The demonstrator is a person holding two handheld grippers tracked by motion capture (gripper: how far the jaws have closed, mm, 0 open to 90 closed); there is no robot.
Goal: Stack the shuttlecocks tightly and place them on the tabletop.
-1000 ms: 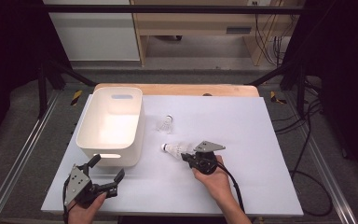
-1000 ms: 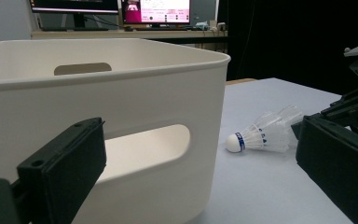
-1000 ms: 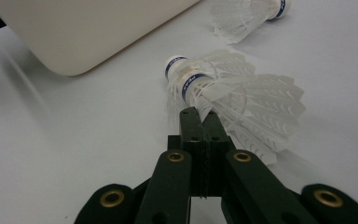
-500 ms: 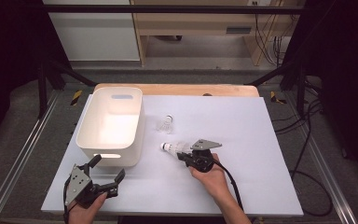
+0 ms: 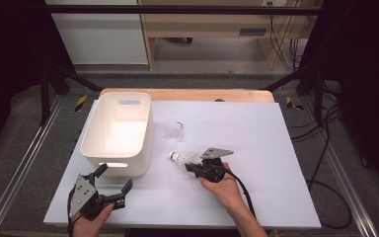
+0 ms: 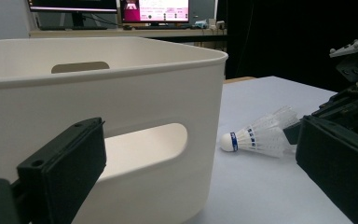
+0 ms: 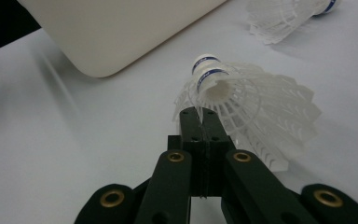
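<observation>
Black two-jaw right gripper (image 7: 200, 119), brass rivets (four showing), grey three-cornered top plate, black trailing cable

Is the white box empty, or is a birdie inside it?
Empty. The white box shows a bare floor; one shuttlecock is in the right gripper, another shuttlecock lies on the table.

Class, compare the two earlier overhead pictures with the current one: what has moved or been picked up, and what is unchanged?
Little has visibly changed. The right gripper stays shut on the skirt of the near shuttlecock, which may have crept slightly toward the white bin. The left gripper stays open near the bin's front corner, holding nothing. The second shuttlecock and the bin lie as before.
</observation>
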